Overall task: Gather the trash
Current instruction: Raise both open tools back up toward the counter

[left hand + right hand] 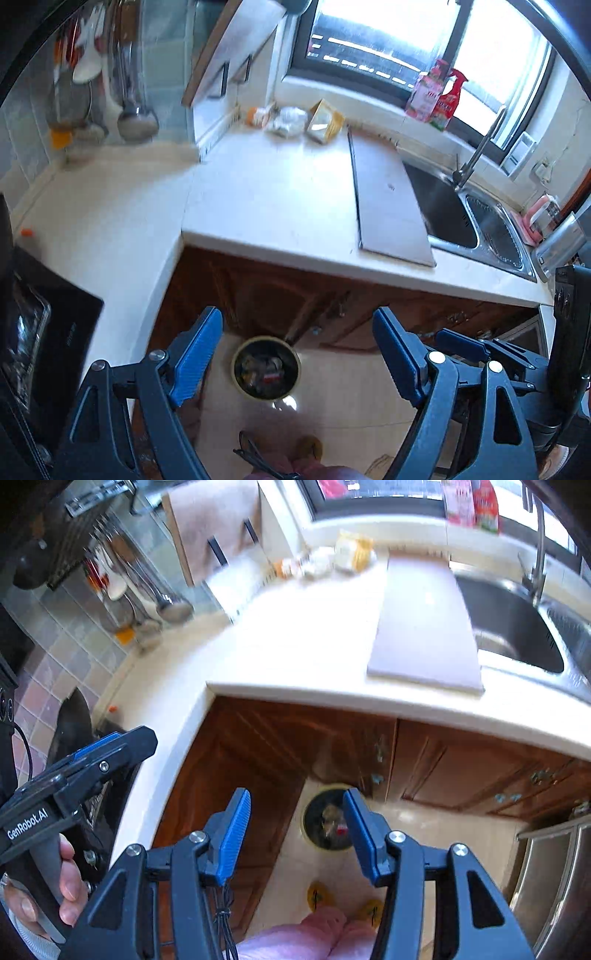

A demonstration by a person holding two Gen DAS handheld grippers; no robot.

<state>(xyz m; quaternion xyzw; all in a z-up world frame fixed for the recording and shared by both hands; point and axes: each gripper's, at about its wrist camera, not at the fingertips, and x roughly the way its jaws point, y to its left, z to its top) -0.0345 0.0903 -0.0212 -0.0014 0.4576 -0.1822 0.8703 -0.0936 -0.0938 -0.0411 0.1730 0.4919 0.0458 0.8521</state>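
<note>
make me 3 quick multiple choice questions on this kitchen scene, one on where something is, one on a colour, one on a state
1. Where is the trash bin?
A. on the floor by the cabinets
B. on the countertop
C. in the sink

2. What colour are the gripper pads?
A. red
B. blue
C. green

3. What does the left gripper hold?
A. a bottle
B. a bag
C. nothing, open

Answers: 1 A, it stands on the floor tiles below the countertop. 2 B, both pads are blue. 3 C, only the floor and bin show between its fingers.
</note>
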